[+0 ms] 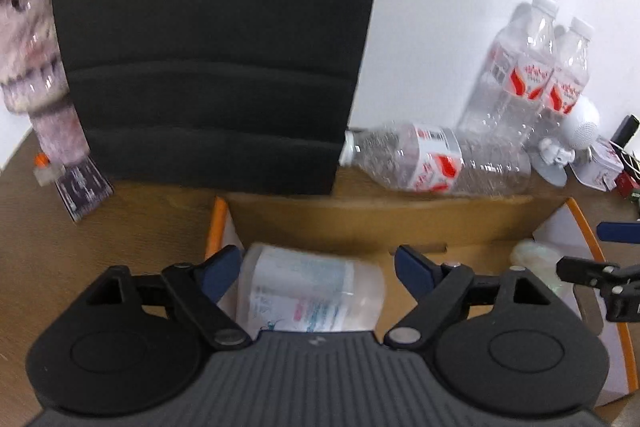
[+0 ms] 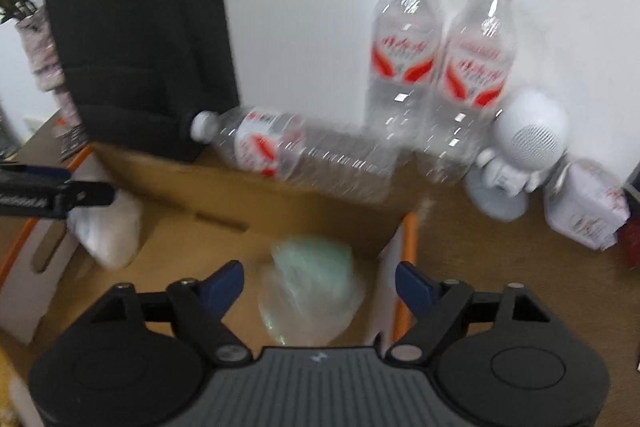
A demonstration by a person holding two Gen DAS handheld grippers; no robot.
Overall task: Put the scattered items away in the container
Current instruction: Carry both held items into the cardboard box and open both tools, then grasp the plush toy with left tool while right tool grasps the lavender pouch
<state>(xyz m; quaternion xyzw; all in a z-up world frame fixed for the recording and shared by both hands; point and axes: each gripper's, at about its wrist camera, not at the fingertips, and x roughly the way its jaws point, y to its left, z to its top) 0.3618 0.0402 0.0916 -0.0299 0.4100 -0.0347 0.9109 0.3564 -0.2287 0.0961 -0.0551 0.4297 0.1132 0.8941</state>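
A white wall backs a brown wood-grain tabletop (image 2: 500, 267), and on it I see an open brown cardboard box with orange-edged white flaps (image 1: 360, 223) directly under both of my tools. My left gripper (image 1: 318, 265) hangs over the box with its blue-tipped fingers (image 1: 222, 269) spread apart and nothing between them; below it, inside the box, lies a translucent plastic jar with a pale printed label (image 1: 308, 293), on its side. My right gripper (image 2: 320, 281) is likewise released, jaws wide, and under it in the box sits a crumpled clear plastic bag with something pale green in it (image 2: 310, 285); blur keeps me from telling what it is. Through the right wrist view a white bundle (image 2: 106, 227) also rests at the box's left end, beneath the left gripper's fingers. Behind the box, a clear plastic water bottle with a red and white label (image 1: 436, 159) lies on its side along the far wall of the box, cap toward a tall black bag (image 1: 216, 47). 2 more matching water bottles (image 2: 436, 67) stand upright against the wall, touching each other. Just beside them are a white round-headed astronaut figurine (image 2: 520, 147) and a small white printed packet (image 2: 584, 203).
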